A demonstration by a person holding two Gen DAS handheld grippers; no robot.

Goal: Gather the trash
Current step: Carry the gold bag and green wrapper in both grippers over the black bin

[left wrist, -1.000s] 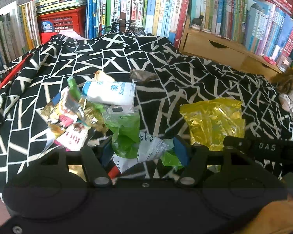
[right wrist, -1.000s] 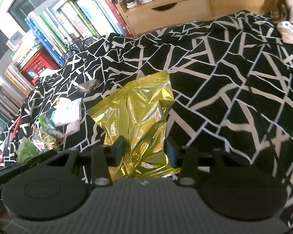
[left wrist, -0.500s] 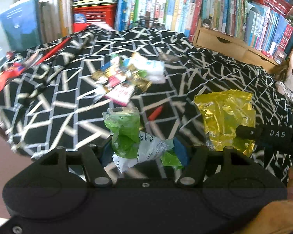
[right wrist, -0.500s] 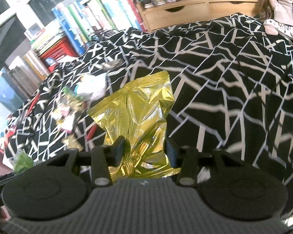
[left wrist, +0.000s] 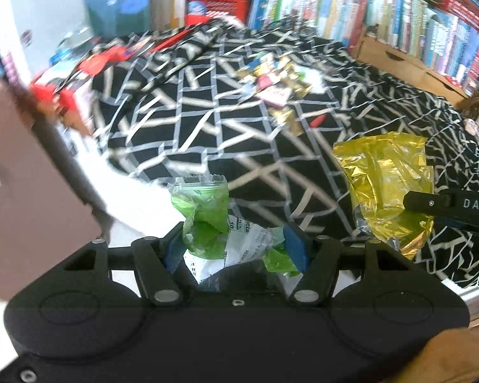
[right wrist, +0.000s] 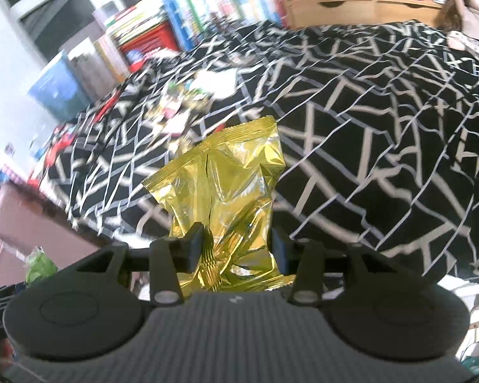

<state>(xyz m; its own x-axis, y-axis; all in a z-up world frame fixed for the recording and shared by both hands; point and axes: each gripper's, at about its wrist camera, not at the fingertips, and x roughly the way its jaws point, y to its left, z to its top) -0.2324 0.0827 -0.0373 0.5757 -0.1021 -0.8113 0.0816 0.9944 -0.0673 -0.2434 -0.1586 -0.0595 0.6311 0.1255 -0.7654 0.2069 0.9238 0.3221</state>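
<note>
The left gripper had its jaws clamped on a green wrapper bunched with a scrap of white paper, and the right gripper had its jaws pinched on the lower end of a gold foil bag; both hung off the bed's near edge. More wrappers lay heaped near the bed's far side. The slick foil might slide free, and the loosely bunched paper could drop

Black-and-white patterned cloth, packed bookshelves, red crate, doll
</note>
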